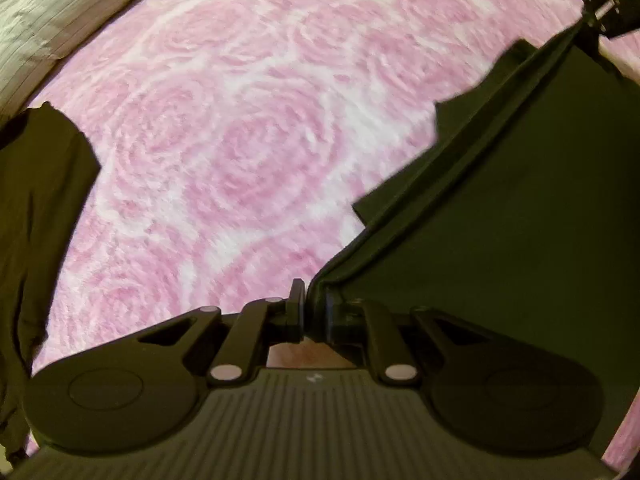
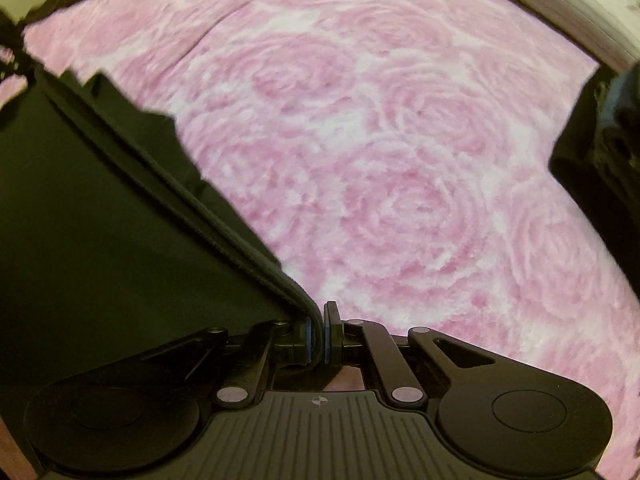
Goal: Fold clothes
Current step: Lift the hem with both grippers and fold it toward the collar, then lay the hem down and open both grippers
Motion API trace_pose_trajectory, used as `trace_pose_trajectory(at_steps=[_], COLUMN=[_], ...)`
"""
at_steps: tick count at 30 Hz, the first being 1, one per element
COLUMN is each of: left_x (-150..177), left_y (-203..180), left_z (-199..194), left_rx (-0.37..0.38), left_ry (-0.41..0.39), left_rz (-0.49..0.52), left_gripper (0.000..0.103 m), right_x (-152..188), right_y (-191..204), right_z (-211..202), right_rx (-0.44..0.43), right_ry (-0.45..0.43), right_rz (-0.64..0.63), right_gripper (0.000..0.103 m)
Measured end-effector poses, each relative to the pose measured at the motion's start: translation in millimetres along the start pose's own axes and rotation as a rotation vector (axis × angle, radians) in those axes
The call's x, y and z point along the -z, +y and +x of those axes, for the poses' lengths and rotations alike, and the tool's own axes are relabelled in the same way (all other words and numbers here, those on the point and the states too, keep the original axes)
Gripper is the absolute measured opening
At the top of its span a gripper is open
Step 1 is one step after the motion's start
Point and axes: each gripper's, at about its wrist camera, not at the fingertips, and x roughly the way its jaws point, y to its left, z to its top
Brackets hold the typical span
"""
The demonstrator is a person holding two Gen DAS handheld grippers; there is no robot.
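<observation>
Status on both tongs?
Left tongs shut on dark garment. Right tongs shut on same hem, stretched taut above pink blanket. Nothing blocking.

Soft, even indoor light with a warm pink cast and no glare. The fluffy pink rose-patterned blanket (image 1: 248, 128) is motion-blurred throughout — fisheye distortion bends both views' edges, corners falling dark.

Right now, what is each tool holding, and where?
One dark fabric garment, stretched between both: left tool and right tool each pinch opposite ends of its thick hemmed edge.
</observation>
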Motion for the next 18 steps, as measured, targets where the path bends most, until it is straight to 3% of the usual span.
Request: trace_pose_trajectory(at_steps=[2, 5, 6, 7, 8, 9, 13, 15, 18], left_x=[-1.5, -1.1, -0.2, 0.7, 1.7, 3.7, 10.5, 13.1, 16.4], left_y=[1.7, 4.2, 7.9, 11.6, 15.4, 21.5, 39.0, 35.4, 13.7], left_z=[2.8, 5.8, 3.8, 1.9, -0.1, -3.2, -17.7, -26.1, -25.9], left_rx=[0.005, -0.004, -0.031, -0.057, -0.084, -0.108, -0.193, -0.190, -0.162], left_ry=[0.006, 0.014, 0.010, 0.006, 0.002, -0.001, -0.020, -0.037, -0.037], left_rz=[-0.004, -0.022, -0.040, -0.059, -0.078, -0.105, -0.186, -0.195, -0.168], left_gripper=[0.009, 0.019, 0.022, 0.023, 0.023, 0.022, 0.022, 0.022, 0.022], right_x=[-0.3, 1.9, 3.0, 4.1, 6.6, 9.1, 20.3, 24.5, 35.3], right_y=[-4.1, -8.3, -10.4, -12.5, -16.2, -19.9, -30.1, -21.3, -29.5], right_z=[-0.6, 1.4, 0.6, -0.2, -3.9, -7.6, -19.9, -27.3, -29.5], right_rx=[-0.011, -0.029, -0.019, -0.009, 0.030, 0.068, 0.064, 0.091, 0.007], right_ry=[-0.015, -0.017, -0.022, -0.028, -0.050, -0.071, -0.119, -0.152, -0.179], right_rz=[0.036, 0.073, 0.091, 0.110, 0.135, 0.161, 0.274, 0.290, 0.455], right_gripper=[0.002, 0.002, 0.015, 0.050, 0.062, 0.067, 0.067, 0.067, 0.067])
